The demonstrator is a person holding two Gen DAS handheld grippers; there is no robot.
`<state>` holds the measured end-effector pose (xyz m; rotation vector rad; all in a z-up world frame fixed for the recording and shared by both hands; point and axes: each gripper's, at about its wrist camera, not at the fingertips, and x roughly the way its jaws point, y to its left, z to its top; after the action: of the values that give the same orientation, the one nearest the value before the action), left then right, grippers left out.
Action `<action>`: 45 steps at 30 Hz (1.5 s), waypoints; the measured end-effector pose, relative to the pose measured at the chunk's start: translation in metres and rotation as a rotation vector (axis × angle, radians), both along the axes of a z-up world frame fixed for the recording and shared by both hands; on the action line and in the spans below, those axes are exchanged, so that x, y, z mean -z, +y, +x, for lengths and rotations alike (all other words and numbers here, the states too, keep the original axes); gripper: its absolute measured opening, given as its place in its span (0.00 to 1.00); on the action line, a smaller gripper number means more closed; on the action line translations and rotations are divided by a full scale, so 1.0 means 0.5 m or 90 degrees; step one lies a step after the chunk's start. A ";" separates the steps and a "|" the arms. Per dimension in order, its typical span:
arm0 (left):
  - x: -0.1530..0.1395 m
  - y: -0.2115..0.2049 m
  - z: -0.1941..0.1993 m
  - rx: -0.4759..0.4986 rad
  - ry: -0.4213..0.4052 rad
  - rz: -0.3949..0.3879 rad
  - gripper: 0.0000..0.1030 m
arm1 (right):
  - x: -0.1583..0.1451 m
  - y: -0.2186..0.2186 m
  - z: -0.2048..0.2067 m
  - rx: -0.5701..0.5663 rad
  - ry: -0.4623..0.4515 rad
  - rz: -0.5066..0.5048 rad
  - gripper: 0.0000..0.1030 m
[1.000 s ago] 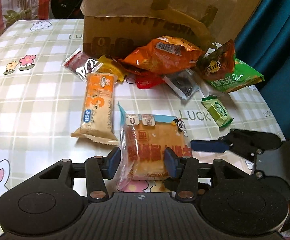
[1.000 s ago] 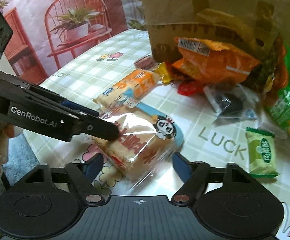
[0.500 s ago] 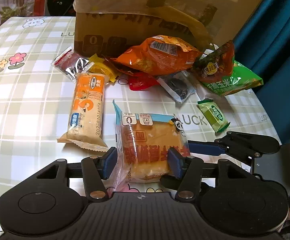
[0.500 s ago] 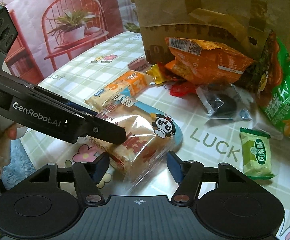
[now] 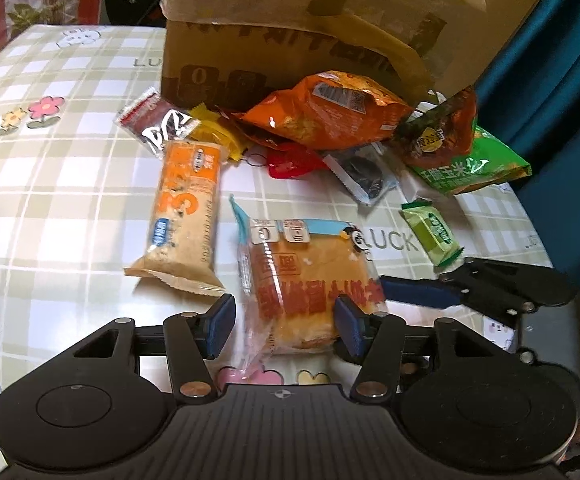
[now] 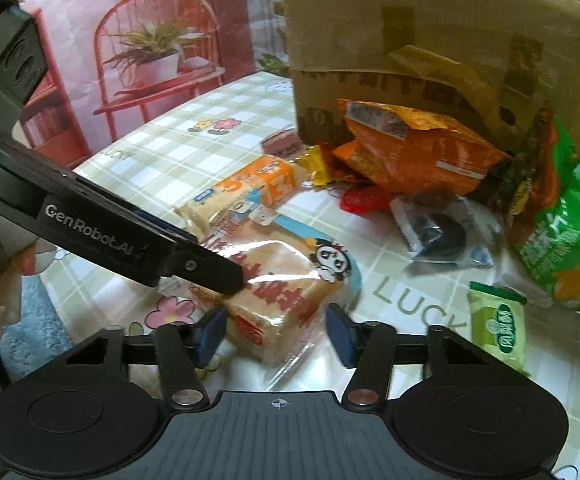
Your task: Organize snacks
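cardboard box (image 5: 290, 52) at 12 o'clock on the checked tablecloth (image 5: 49, 200), taped and flaps down, so its contents are hidden. snacks sit loose in front of it: orange chip bag (image 5: 330, 112), green bag (image 5: 474, 168), small green packet (image 5: 430, 236), dark cookie packet (image 5: 366, 172), long orange bar (image 5: 185, 208) at 10 o'clock.

bread pack (image 5: 306, 284) lies at the near centre of the table, clear wrapper, blue strip with a cartoon face, red lettering, golden loaf inside, wrapper crinkled at the near end.

left gripper (image 5: 285, 320) straddles the pack, right pad against the loaf, left pad clear of the wrapper, so not clamped. right gripper (image 6: 275, 334) comes in from 3 o'clock, jaws have just been closing with the pack's corner between them, left pad touching the loaf, right pad apart from it. not gripped yet.
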<state>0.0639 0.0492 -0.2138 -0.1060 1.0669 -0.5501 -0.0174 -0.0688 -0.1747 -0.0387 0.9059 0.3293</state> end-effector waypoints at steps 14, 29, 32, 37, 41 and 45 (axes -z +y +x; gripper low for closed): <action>-0.030 -0.039 0.001 0.007 -0.035 -0.037 0.44 | -0.021 -0.018 0.006 0.006 -0.047 -0.018 0.44; -0.344 -0.105 0.093 0.026 -0.283 -0.118 0.43 | -0.320 -0.112 0.124 0.018 -0.282 -0.082 0.44; -0.379 -0.131 0.149 0.027 -0.308 -0.121 0.43 | -0.359 -0.131 0.183 0.019 -0.303 -0.107 0.44; -0.399 -0.155 0.257 0.032 -0.304 -0.144 0.43 | -0.381 -0.174 0.284 0.029 -0.317 -0.132 0.44; -0.384 -0.175 0.317 0.024 -0.281 -0.154 0.43 | -0.369 -0.202 0.351 0.038 -0.302 -0.142 0.44; -0.361 -0.198 0.363 0.019 -0.253 -0.146 0.43 | -0.342 -0.217 0.390 0.040 -0.277 -0.152 0.44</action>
<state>0.2452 -0.0497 -0.0335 -0.1748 0.6182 -0.6867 0.1774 -0.1770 -0.0038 -0.2904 0.5088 0.1423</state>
